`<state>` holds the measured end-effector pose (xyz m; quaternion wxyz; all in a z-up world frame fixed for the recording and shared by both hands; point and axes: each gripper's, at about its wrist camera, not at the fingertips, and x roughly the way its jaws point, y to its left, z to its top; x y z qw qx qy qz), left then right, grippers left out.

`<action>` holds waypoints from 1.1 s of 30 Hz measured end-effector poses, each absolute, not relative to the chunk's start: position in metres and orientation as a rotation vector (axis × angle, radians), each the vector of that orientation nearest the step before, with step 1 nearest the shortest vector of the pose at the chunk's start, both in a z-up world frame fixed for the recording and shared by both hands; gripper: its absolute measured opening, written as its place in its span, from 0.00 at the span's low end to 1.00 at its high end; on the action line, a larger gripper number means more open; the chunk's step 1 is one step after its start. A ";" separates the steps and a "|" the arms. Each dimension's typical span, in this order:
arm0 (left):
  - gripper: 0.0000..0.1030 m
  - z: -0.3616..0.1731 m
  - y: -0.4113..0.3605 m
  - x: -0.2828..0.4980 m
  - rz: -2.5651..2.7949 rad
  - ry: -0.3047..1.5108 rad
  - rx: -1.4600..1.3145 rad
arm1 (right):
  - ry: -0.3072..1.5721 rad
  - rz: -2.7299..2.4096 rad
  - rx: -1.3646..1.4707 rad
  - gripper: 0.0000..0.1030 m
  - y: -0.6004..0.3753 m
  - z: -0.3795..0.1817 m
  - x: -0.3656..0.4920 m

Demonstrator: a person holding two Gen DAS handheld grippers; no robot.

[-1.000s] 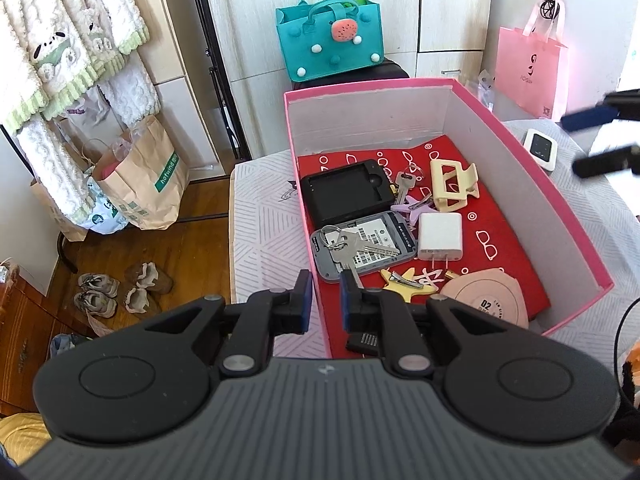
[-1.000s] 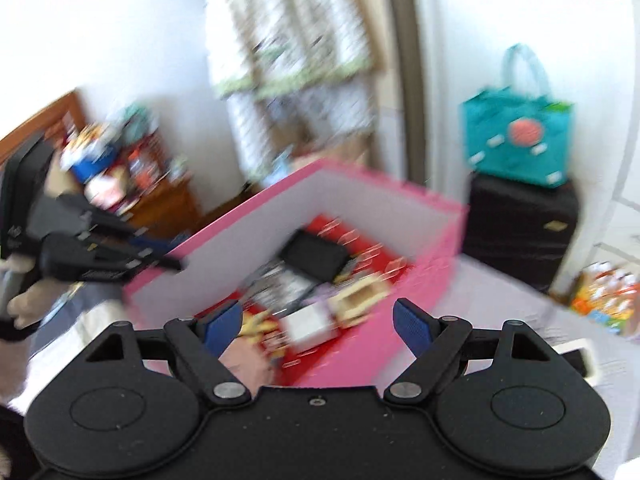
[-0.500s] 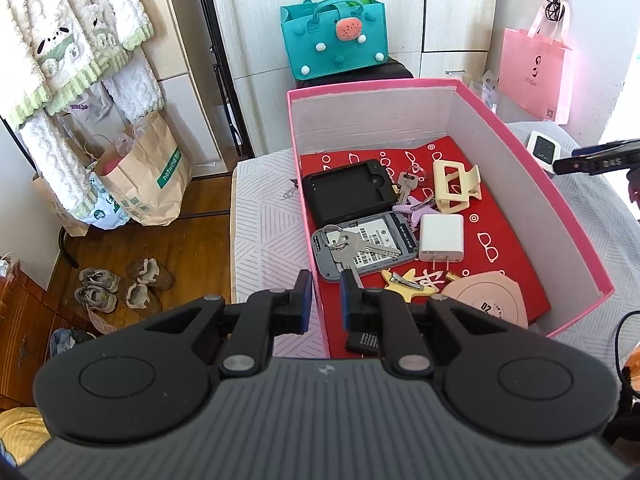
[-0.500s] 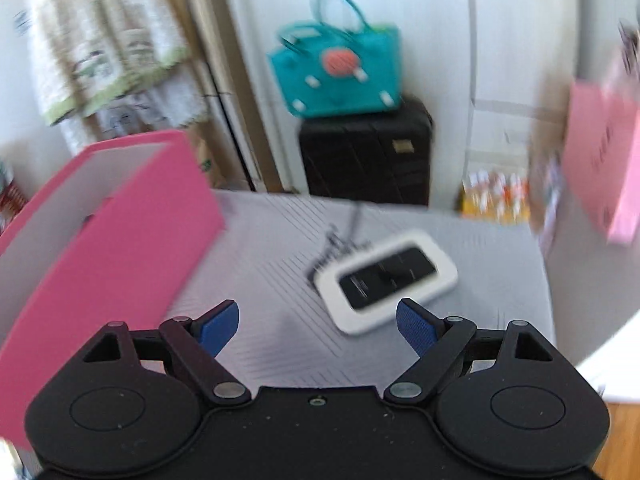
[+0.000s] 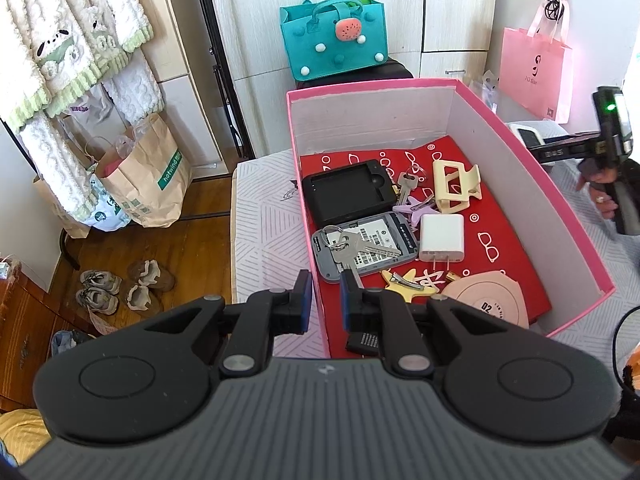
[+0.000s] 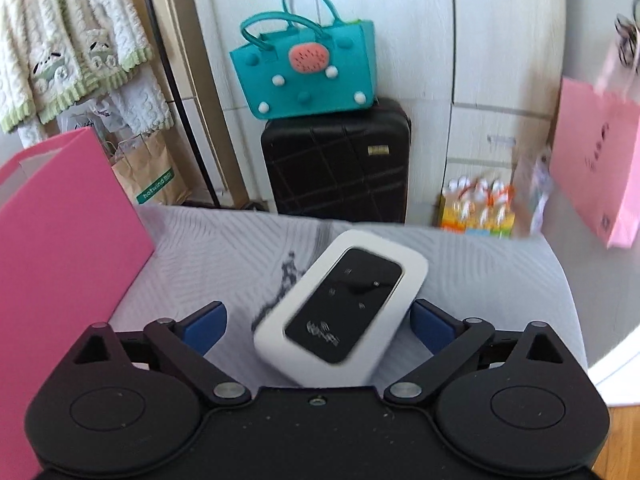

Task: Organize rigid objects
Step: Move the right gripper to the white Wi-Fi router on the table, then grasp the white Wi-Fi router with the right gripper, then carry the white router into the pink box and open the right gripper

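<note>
Hovering over a white pocket router [image 6: 340, 304], the right gripper [image 6: 318, 322] had its fingers [image 6: 204, 326] spread wide, one on each side of it, neither pad touching. The jaws had just been opening further, router between them but not gripped. The router lay face up and slanted on the pale patterned bench [image 6: 480, 276], just right of the pink box [image 6: 60, 240]. Picture was a bit motion-blurred.

Left gripper [image 5: 323, 300] sat at the near left corner of the pink box [image 5: 580, 240], fingers [image 5: 302, 300] nearly closed with a thin gap and the box's left wall showing through it; nothing held. In the left wrist view the right gripper [image 5: 560, 148] showed at the far right edge, held in a hand [image 5: 600, 188], past the box's right wall.

Inside the box, on a red liner [image 5: 500, 220]:
- black case [image 5: 348, 192], back left
- grey device with a label [image 5: 364, 244], in front of the case, keys on a ring [image 5: 352, 246] lying on top
- white charger [image 5: 442, 238], touching the grey device's right side
- cream hair claw [image 5: 454, 184], behind the charger
- purple clips [image 5: 416, 206] and a single key [image 5: 406, 186], between case and claw
- yellow star clip [image 5: 404, 280] and a pink round compact [image 5: 484, 300], near edge

Behind the bench: teal bag [image 6: 308, 72] on a black suitcase [image 6: 336, 164], pink bag [image 6: 596, 168] hanging right.
</note>
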<state>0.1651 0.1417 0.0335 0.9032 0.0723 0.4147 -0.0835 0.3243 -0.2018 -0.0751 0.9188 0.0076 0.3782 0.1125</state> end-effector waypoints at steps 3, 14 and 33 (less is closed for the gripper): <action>0.12 0.033 0.141 0.165 -0.173 0.858 0.149 | 0.732 0.277 -0.034 0.99 -0.189 -0.079 0.330; 0.12 0.033 0.142 0.167 -0.177 0.858 0.137 | 0.731 0.419 -0.133 0.64 -0.179 -0.067 0.317; 0.12 0.034 0.142 0.166 -0.158 0.853 0.125 | 0.638 0.372 -0.243 0.63 -0.165 -0.008 0.254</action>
